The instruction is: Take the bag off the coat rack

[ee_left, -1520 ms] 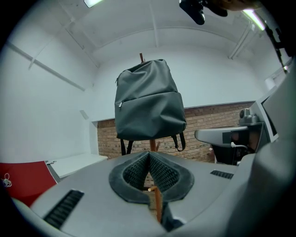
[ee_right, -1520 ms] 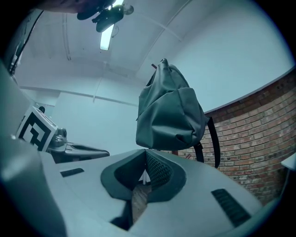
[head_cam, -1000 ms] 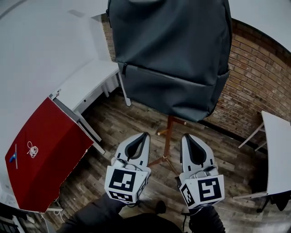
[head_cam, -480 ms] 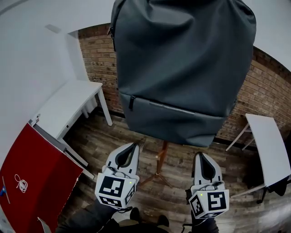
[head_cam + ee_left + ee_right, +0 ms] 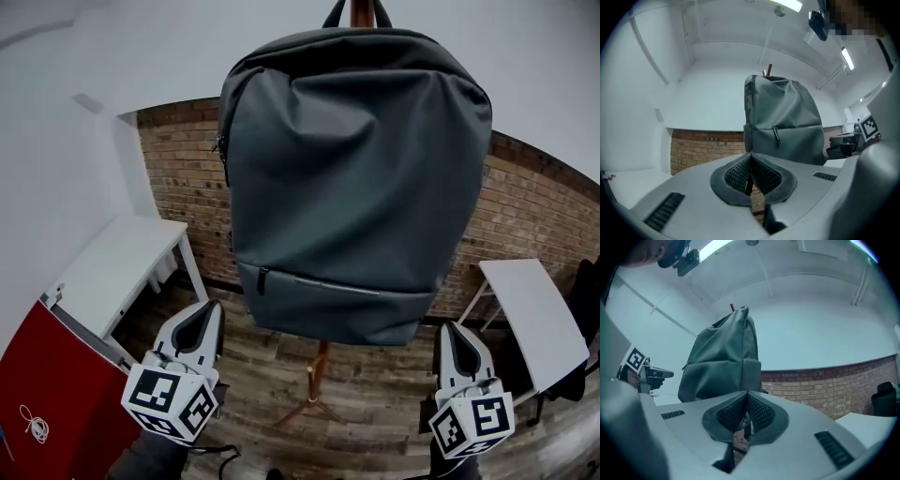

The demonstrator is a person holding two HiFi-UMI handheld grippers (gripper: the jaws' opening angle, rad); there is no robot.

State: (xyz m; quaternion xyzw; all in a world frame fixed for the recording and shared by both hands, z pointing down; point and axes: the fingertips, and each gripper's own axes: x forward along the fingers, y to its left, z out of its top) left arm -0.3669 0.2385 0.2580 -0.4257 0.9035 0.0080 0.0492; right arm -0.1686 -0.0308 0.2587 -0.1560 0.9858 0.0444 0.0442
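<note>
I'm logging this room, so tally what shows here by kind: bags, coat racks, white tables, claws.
Bag: 1
Coat rack: 1
White tables: 2 (left table, right table)
Claws: 2 (left claw, right claw)
Total: 6

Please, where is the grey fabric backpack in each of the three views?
Head view: grey fabric backpack fills the upper centre.
Left gripper view: backpack just right of centre.
Right gripper view: backpack left of centre.
Shared landmark: red brick wall behind it.
</note>
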